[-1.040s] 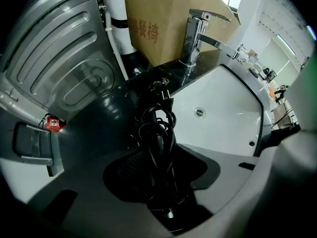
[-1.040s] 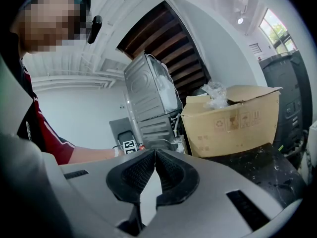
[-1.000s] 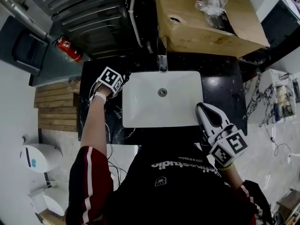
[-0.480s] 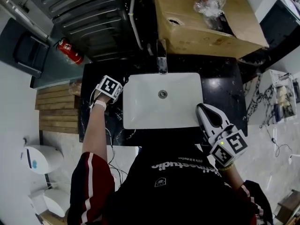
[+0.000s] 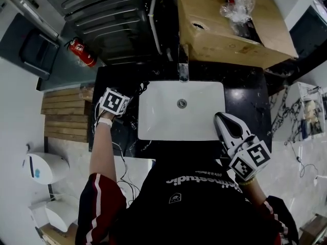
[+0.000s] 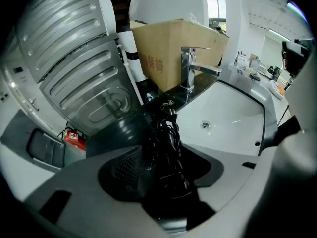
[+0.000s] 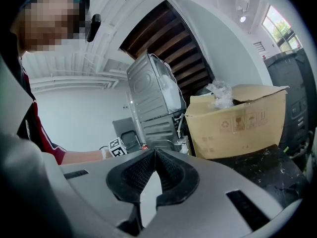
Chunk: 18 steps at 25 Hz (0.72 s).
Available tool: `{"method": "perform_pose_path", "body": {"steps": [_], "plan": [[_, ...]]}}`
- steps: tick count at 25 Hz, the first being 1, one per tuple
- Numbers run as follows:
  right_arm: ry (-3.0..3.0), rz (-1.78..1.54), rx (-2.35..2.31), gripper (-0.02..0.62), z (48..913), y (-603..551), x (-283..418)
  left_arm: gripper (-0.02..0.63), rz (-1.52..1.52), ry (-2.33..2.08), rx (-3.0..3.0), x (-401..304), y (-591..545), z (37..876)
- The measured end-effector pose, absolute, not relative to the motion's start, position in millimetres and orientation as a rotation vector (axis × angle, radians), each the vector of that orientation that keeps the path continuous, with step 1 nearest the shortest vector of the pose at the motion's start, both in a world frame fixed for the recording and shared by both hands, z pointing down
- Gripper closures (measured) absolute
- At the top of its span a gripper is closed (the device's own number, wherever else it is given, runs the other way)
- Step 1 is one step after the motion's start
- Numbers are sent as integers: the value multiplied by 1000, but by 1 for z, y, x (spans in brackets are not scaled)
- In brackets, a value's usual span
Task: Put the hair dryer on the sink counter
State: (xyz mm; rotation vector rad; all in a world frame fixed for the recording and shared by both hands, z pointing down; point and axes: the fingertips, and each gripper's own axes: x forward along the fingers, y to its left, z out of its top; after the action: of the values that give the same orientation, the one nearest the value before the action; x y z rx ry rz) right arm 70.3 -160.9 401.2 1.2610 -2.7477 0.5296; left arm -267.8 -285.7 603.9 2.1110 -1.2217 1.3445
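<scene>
Left gripper [image 5: 130,95] jaws just spread wide, grip released; black hair dryer [image 6: 166,148] with coiled cord between them, seemingly resting on dark sink counter [image 5: 245,96] left of basin [image 5: 163,116], so drop-off likely done. Right gripper [image 5: 225,120] pinched together, idle, holding nothing. Basin bare; cardboard box [image 5: 225,34] behind holds crumpled plastic [image 5: 237,4]

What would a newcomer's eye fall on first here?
The white sink set in the black counter, mid-frame in the head view, with a big cardboard box behind its faucet. Left of the sink, the left gripper, whose jaws have just been opening wide, hangs over the black corded hair dryer, which lies on the counter between them, ungripped.
</scene>
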Motion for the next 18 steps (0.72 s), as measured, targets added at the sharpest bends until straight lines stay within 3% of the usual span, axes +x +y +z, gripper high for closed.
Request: {"method": "perform_pose_path", "body": {"steps": [7,18], "plan": [[-2766,525,1231,554,402,-167,64,353,1166,-1357,2244,-273,-275,557],[-2785,499,1227,554,397,-179,61,425,600,-1513,2546,-230,-247,435]]}}
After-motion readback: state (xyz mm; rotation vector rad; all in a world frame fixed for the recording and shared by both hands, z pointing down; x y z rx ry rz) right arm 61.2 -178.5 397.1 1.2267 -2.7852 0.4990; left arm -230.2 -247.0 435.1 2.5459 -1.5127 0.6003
